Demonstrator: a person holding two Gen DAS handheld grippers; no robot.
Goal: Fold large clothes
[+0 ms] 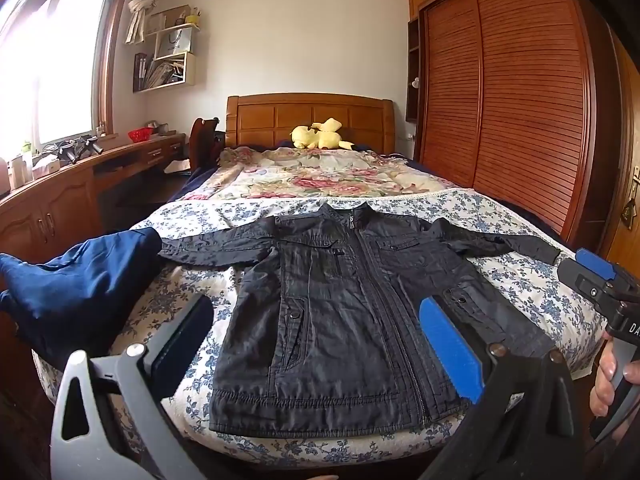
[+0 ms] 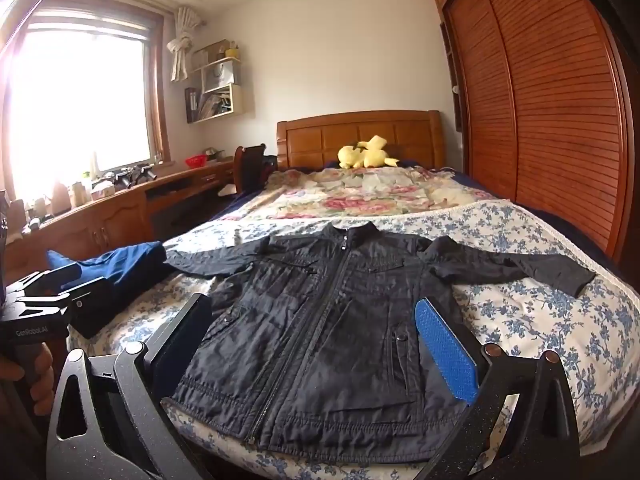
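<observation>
A black zip-up jacket (image 1: 336, 304) lies flat and face up on the blue-flowered bedspread (image 1: 532, 284), sleeves spread to both sides; the right wrist view shows the same jacket (image 2: 320, 340). My left gripper (image 1: 316, 344) hovers open above the jacket's hem, its fingers wide apart with nothing between them. My right gripper (image 2: 312, 344) also stands open over the lower half of the jacket, holding nothing. The right gripper (image 1: 600, 276) shows at the right edge of the left wrist view, and the left gripper (image 2: 68, 300) at the left edge of the right wrist view.
A blue garment (image 1: 80, 284) lies bunched at the bed's left edge beside the jacket's sleeve. Farther up the bed are a rose-patterned quilt (image 1: 320, 176), a yellow plush toy (image 1: 320, 136) and the wooden headboard (image 1: 308, 116). A wardrobe (image 1: 520, 100) stands right, a desk (image 1: 80, 184) left.
</observation>
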